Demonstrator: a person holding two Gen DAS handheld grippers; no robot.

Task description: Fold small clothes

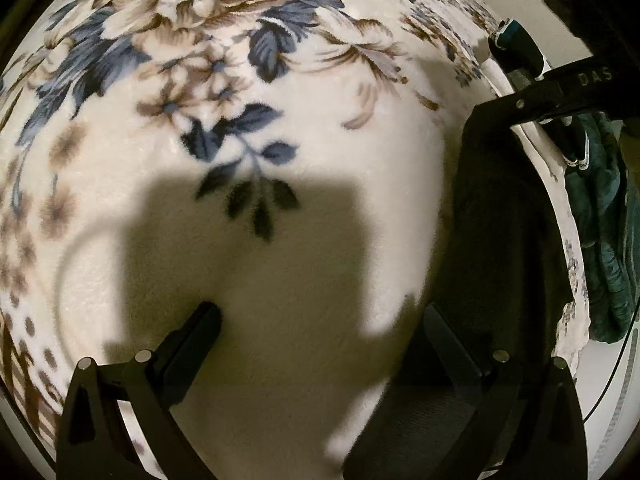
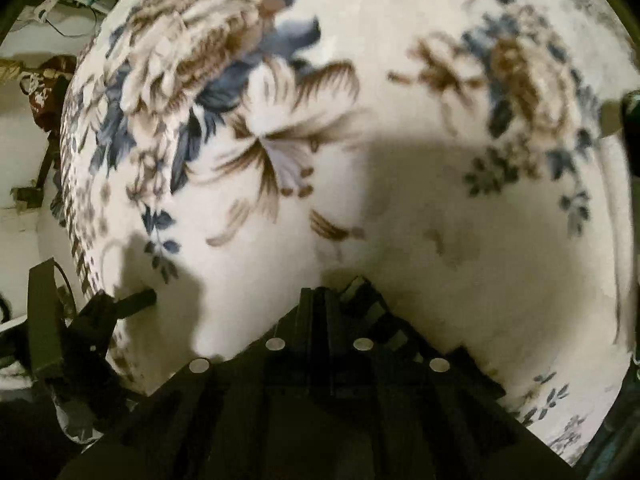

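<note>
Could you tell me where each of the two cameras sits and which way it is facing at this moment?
Left wrist: sits on the left gripper, looking down at the floral blanket; its open fingers show, with a black garment at right.
Right wrist: sits on the right gripper, looking down at the same blanket; its fingers meet, dark cloth beneath them.
Shared: the blanket; each view also catches the other gripper at its edge.

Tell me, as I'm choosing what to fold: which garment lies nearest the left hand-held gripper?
The black garment, on the floral blanket beside the left hand-held gripper; the teal garment lies beyond the blanket's edge.
</note>
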